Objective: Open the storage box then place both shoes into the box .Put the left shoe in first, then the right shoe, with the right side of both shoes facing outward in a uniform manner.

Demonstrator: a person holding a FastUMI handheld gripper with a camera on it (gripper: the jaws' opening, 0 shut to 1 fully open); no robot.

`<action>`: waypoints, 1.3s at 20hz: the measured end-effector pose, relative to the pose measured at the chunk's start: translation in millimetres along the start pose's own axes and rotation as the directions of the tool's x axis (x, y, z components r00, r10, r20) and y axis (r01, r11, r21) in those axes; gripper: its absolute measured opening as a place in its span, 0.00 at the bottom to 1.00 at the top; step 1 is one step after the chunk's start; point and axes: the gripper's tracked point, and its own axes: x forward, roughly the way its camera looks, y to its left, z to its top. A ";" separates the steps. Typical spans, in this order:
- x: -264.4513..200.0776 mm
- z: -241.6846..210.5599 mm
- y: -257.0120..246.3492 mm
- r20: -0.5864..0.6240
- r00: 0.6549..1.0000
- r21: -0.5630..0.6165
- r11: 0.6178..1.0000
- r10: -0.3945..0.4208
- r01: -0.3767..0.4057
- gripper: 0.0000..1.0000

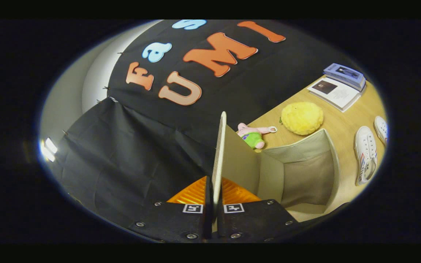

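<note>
Claw (213,190) clamped on lid (220,153) | storage box (305,171) open alongside | shoes (365,155) beyond

The tool (213,204) is closed on the lid (219,153) of the box (298,175), holding it upright and edge-on. The box stands open to the right on the table (345,128). Right of it lie two shoes (366,153) (both white). Farther off sit a yellow plush (302,117), a small pink toy (254,136) and books (338,86).

A yellow round plush cushion (302,117) lies on the wooden bench (345,126); beside it, nearer the wall, a small pink plush toy (253,135); beyond the cushion, a white booklet (334,93) and blue books (344,75).
</note>
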 end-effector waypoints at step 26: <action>-22.3 34.4 -39.0 0.132 0.980 -0.212 0.962 -0.146 0.172 0.98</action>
